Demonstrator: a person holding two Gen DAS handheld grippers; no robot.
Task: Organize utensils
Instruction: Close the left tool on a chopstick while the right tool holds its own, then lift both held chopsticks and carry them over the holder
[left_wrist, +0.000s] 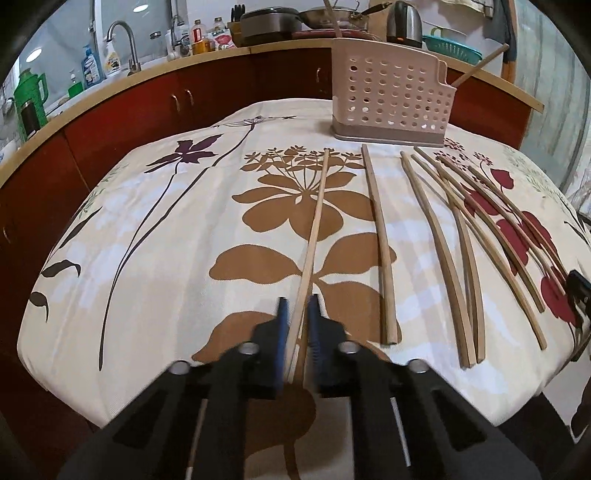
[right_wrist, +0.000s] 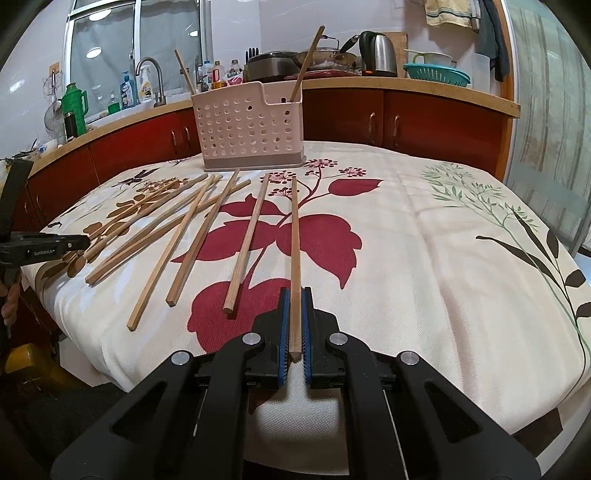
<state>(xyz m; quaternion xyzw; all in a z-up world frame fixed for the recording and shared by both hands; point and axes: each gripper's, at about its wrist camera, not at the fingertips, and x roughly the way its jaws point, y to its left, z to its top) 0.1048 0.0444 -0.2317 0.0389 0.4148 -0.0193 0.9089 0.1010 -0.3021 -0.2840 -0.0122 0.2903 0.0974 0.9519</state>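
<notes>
With both grippers at chopsticks, I'm mid-pickup: my right gripper (right_wrist: 294, 321) is clamped on one chopstick (right_wrist: 294, 236), my left gripper (left_wrist: 298, 325) straddles another (left_wrist: 314, 229), pads not quite touching. Next I'd say lift, tip upright, drop into the holder (right_wrist: 251, 129). Count: two chopsticks standing in it, roughly seven more loose on the cloth (right_wrist: 443, 240).

Each camera sat just behind its own tool, low and close over the near edge of the table (left_wrist: 155, 229), facing forward along the fingers toward the kitchen counter (right_wrist: 424, 88). The left view looked from the left end, the right view from the right end. Both shared the holder (left_wrist: 391, 99), the loose chopsticks (right_wrist: 195, 236) and the flowered cloth (right_wrist: 424, 236).
</notes>
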